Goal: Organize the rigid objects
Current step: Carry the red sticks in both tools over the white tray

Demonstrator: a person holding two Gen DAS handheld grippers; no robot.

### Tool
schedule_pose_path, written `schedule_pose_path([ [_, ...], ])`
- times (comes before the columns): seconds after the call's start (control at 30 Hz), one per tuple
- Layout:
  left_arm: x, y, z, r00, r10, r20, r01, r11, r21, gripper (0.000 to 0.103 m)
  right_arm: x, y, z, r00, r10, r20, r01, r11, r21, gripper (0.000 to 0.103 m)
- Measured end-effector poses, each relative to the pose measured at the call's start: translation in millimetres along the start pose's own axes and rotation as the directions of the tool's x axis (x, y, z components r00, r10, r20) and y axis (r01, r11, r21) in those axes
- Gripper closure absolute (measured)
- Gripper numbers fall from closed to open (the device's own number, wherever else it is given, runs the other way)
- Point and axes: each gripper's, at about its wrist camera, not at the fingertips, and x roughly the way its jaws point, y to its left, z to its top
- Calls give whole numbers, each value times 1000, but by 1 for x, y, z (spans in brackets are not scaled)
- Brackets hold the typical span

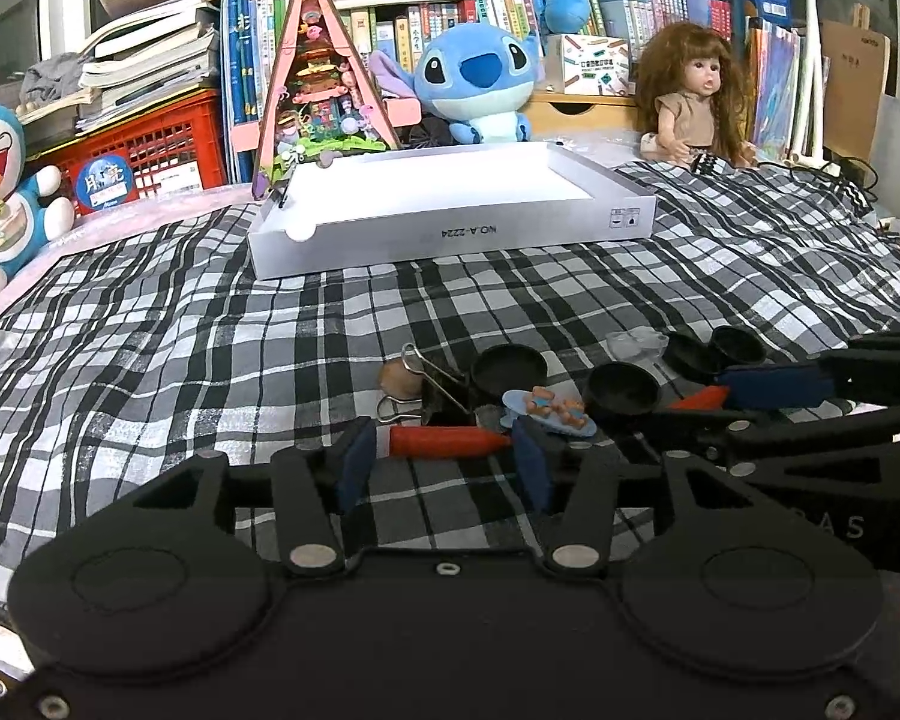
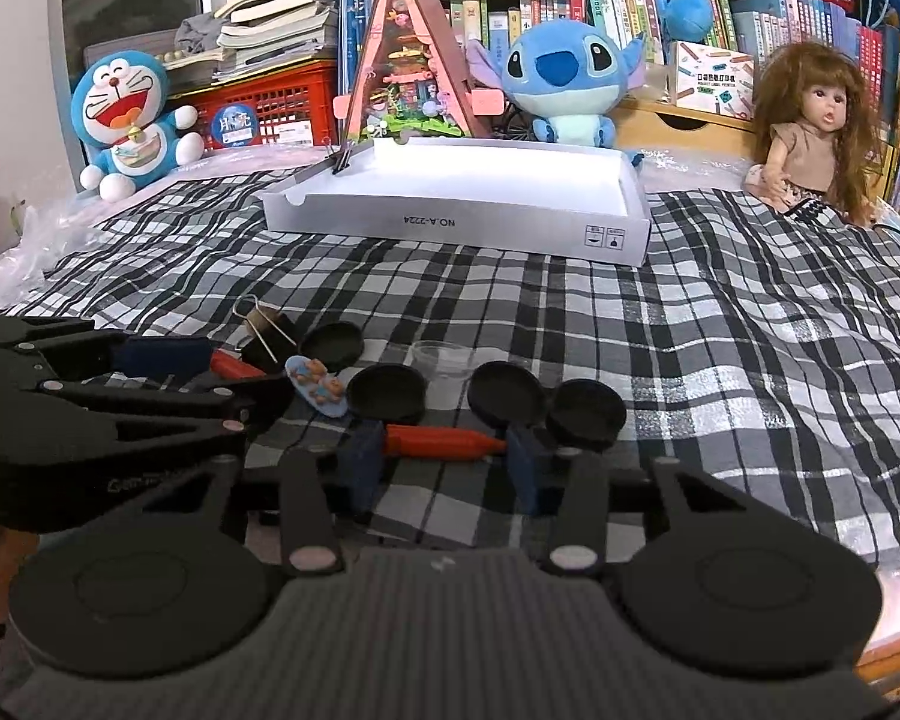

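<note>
Small items lie on the checked cloth. An orange-red pen-like piece (image 1: 447,441) lies crosswise between my left gripper's (image 1: 444,459) open blue pads, at their tips. A second orange-red piece (image 2: 444,443) lies likewise between my right gripper's (image 2: 444,462) open pads. Around them are several black round lids (image 2: 387,393), a blue oval figurine (image 1: 549,411), binder clips (image 1: 429,384), a brown nut (image 1: 399,381) and a clear cup (image 2: 444,357). The white shallow box (image 1: 450,234) stands beyond, with a clip on its left corner (image 2: 339,165).
Behind the box stand a Stitch plush (image 1: 480,81), a triangular diorama (image 1: 318,90), a Doraemon plush (image 2: 129,120), a doll (image 2: 810,132), a red crate (image 1: 144,156) and bookshelves. Each gripper shows in the other's view, at right (image 1: 768,387) and left (image 2: 162,357).
</note>
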Motion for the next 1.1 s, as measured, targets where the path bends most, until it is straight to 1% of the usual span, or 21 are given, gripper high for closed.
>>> schedule_pose_path([
  [0.13, -2, 0, -2, 1000, -8, 6, 8, 1000, 18, 61, 0, 1, 0, 1000, -2, 4, 2, 1000, -3, 53],
  [0.23, -4, 0, -3, 1000, 1, 11, -1, 1000, 22, 61, 1, 1, 1, 1000, 1, 5, -1, 1000, -4, 53],
  [0.37, -10, 5, 0, 1000, 0, 10, 0, 1000, 1, 62, -1, 2, 3, 1000, 5, 11, -5, 1000, -4, 53],
  [0.6, -21, 19, 25, 1000, -18, 22, 18, 999, -44, 62, -5, -2, 18, 999, 13, 34, -13, 1000, 10, 53],
  [0.7, -21, 27, 43, 999, -21, 27, 23, 998, -63, 62, -6, -7, 31, 999, 24, 41, -25, 999, 22, 53],
  [0.83, -16, 39, 76, 999, -44, 31, 46, 996, -71, 62, -6, -14, 56, 998, 25, 58, -26, 999, 23, 53],
  [0.93, -8, 47, 107, 998, -48, 40, 50, 996, -76, 62, -1, -22, 81, 998, 32, 55, -34, 999, 37, 53],
  [1.03, 3, 52, 137, 998, -34, 51, 38, 997, -66, 62, 5, -31, 107, 998, 36, 45, -39, 998, 56, 53],
  [1.1, 14, 54, 155, 998, -34, 43, 37, 997, -70, 62, 12, -35, 125, 999, 34, 33, -36, 998, 61, 53],
])
